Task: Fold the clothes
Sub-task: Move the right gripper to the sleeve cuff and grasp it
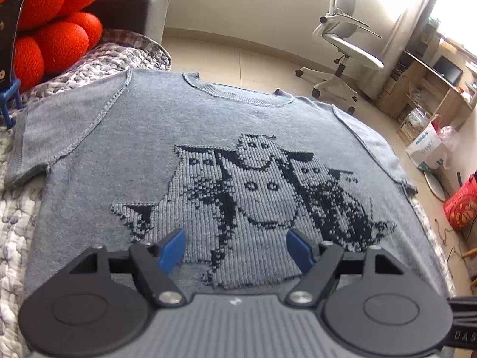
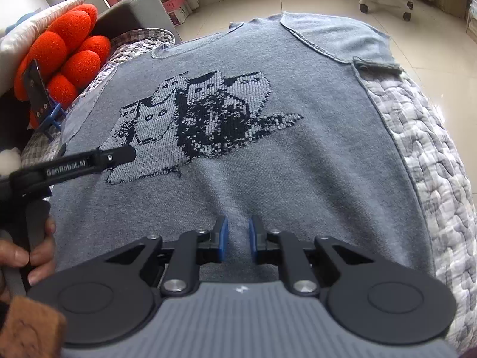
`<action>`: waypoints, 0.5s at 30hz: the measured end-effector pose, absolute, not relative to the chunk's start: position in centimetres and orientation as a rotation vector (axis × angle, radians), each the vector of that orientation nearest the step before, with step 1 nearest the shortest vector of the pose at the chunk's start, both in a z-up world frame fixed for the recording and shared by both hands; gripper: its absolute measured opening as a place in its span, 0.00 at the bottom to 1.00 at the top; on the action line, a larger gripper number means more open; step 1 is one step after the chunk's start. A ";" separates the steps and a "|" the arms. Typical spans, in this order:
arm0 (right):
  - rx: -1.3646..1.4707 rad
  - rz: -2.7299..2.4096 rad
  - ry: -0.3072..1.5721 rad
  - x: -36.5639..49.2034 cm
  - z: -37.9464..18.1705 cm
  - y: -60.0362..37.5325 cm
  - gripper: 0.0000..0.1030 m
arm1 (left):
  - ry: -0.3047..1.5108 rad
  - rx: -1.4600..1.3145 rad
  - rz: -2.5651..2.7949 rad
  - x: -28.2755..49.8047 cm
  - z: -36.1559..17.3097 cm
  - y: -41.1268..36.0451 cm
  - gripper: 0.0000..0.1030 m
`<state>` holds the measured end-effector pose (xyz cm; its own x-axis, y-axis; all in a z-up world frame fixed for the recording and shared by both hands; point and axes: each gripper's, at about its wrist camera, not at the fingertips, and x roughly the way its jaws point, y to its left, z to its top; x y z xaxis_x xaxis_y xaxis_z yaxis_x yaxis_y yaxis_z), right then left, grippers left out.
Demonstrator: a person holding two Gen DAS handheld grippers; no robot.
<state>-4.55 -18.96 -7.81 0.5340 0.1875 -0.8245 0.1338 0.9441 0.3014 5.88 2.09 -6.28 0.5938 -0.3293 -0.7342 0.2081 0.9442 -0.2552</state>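
Grey knit sweater (image 1: pixel 125 155) spread flat, front up, on a quilted grey-and-white bedspread (image 1: pixel 15 232). Neckline at the far end, both short sleeves laid out to the sides, right sleeve right at the edge of the bed. Big dark-and-light knitted picture (image 1: pixel 253 197) of round-eyed creatures across the chest. A few soft wrinkles in the lower part, otherwise pretty smooth.

Left gripper (image 1: pixel 235 249) hanging over the bottom half of the sweater, just below the picture, blue pads wide apart with only flat fabric showing between them, nothing pinched. Seen from the right wrist view too, poking in from the left edge (image 2: pixel 119 155), with a hand (image 2: pixel 32 256) wrapped around its handle.

Right gripper (image 2: pixel 238 240) low over the hem area, jaws narrow, just a slim gap between the blue pads. Can't tell whether any cloth is caught in there; the fabric under it looks flat.

Off to the far left, a chunky red-orange knotted cushion (image 1: pixel 50 24) against a grey sofa arm (image 1: pixel 134 9). White office chair (image 1: pixel 342 47) on the tiled floor beyond the bed.
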 end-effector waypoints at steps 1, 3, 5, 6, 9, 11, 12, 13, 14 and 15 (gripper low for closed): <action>0.355 0.025 1.012 -4.7 -7.5 -19.5 0.25 | 0.882 -0.158 -0.308 6.2 -6.2 2.0 0.78; 0.364 0.003 0.997 -4.7 -6.8 -20.6 0.34 | 0.883 -0.178 -0.296 6.9 -6.1 1.7 0.78; 0.403 -0.025 0.970 -4.3 -6.4 -22.2 0.46 | 0.877 -0.188 -0.270 7.5 -6.1 1.4 0.78; 0.430 -0.040 0.955 -4.0 -6.2 -23.1 0.48 | 0.875 -0.196 -0.257 7.8 -6.2 1.3 0.78; 0.515 -0.090 0.907 -2.8 -6.1 -25.6 0.48 | 0.881 -0.218 -0.240 8.4 -6.6 1.2 0.78; 0.582 -0.126 0.875 -1.9 -6.5 -27.3 0.48 | 0.875 -0.225 -0.235 8.6 -6.6 1.4 0.78; 0.620 -0.142 0.861 -1.5 -6.9 -28.1 0.48 | 0.872 -0.228 -0.233 8.7 -6.6 1.6 0.78; 0.658 -0.157 0.847 -1.1 -7.2 -28.9 0.48 | 0.868 -0.232 -0.230 8.8 -6.5 1.7 0.79; 0.698 -0.171 0.832 -0.7 -7.6 -29.7 0.48 | 0.865 -0.235 -0.228 8.9 -6.5 1.8 0.79; 0.741 -0.177 0.815 -0.5 -8.0 -30.4 0.48 | 0.862 -0.239 -0.228 9.0 -6.4 2.0 0.79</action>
<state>-0.51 -30.44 -7.97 0.6867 0.1296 -0.7153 0.4141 0.7390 0.5314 9.01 2.01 -6.44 0.6301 -0.2928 -0.7192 0.1010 0.9492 -0.2979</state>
